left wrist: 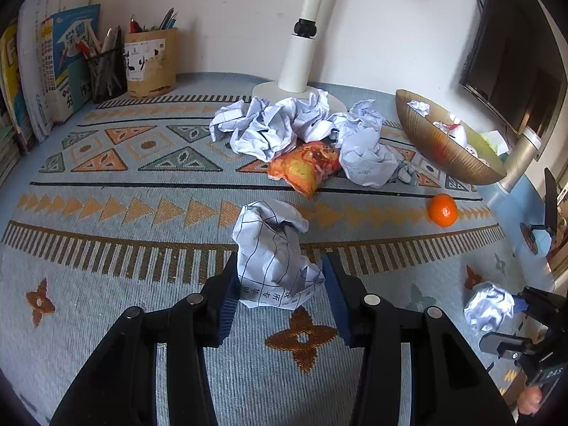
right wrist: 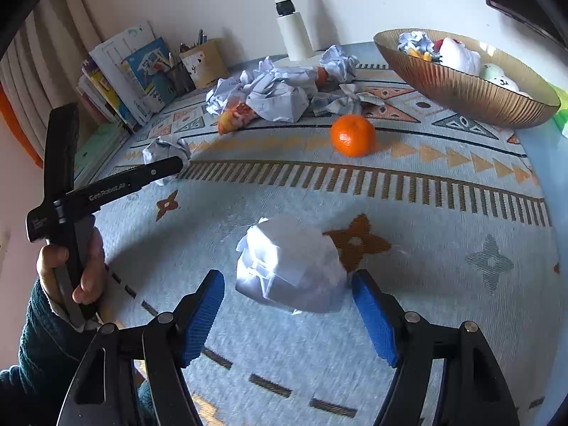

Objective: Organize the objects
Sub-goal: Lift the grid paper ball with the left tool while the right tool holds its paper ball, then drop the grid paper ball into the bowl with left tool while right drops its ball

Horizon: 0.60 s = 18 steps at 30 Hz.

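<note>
The patterned blue cloth [left wrist: 117, 213] covers the whole table under both grippers, with orange triangles, brown bars and flower shapes woven in; a plain pale wall stands behind it. Far ahead of the left gripper [left wrist: 280, 284] rises the white lamp post [left wrist: 301, 60] on its round base. Ahead and to the right sits the ribbed golden bowl [right wrist: 458, 85], holding a paper ball and soft toys; a dark monitor [left wrist: 514, 53] hangs above it. Ahead and to the left, books [left wrist: 53, 64] lean on the wall beside two pen holders [left wrist: 151, 62].

Between the lamp base and the left gripper lies a heap of crumpled paper [left wrist: 284, 124], with an orange snack packet [left wrist: 305, 167] against its near edge. A tangerine [right wrist: 353, 135] lies apart, straight ahead of the right gripper [right wrist: 289, 305], nothing between them but one paper ball.

The left gripper is narrowed onto a printed paper ball [left wrist: 273, 255], its blue pads pressing both sides. The right gripper's jaws stand wide, with a white paper ball [right wrist: 291, 266] lying on the cloth between them, clear of both pads. A hand [right wrist: 71, 269] in a dark teal sleeve holds the left gripper's handle.
</note>
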Available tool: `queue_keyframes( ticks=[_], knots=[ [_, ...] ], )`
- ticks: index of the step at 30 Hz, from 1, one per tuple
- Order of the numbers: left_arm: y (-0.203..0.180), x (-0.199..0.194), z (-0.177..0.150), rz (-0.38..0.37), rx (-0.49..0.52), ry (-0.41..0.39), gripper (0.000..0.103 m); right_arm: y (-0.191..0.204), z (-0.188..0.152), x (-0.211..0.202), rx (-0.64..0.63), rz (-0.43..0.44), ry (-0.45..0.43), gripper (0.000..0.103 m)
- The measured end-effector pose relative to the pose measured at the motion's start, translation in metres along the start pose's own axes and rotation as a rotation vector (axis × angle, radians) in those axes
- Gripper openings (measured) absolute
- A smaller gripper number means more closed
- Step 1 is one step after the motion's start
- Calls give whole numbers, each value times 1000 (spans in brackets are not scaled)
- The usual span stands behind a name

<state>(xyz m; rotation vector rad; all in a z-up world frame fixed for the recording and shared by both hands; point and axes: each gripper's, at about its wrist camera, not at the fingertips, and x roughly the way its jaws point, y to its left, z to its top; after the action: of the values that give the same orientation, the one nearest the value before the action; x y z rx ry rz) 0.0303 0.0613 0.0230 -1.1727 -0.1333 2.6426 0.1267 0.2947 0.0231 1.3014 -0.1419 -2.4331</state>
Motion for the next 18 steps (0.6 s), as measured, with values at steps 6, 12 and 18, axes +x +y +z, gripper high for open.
queue_keyframes(
  ticks=[6, 12, 18],
  knots=[
    [-10, -2, -2, 4, 59, -7, 43, 18, 3, 0, -68, -123, -48, 59],
    [-17, -6, -4, -22, 96, -24, 43, 19, 2, -8, -98, -148, -97, 49],
    [-43, -14, 8, -74, 133, -38, 42, -1, 18, -45, -67, -167, -197, 49]
  ],
)
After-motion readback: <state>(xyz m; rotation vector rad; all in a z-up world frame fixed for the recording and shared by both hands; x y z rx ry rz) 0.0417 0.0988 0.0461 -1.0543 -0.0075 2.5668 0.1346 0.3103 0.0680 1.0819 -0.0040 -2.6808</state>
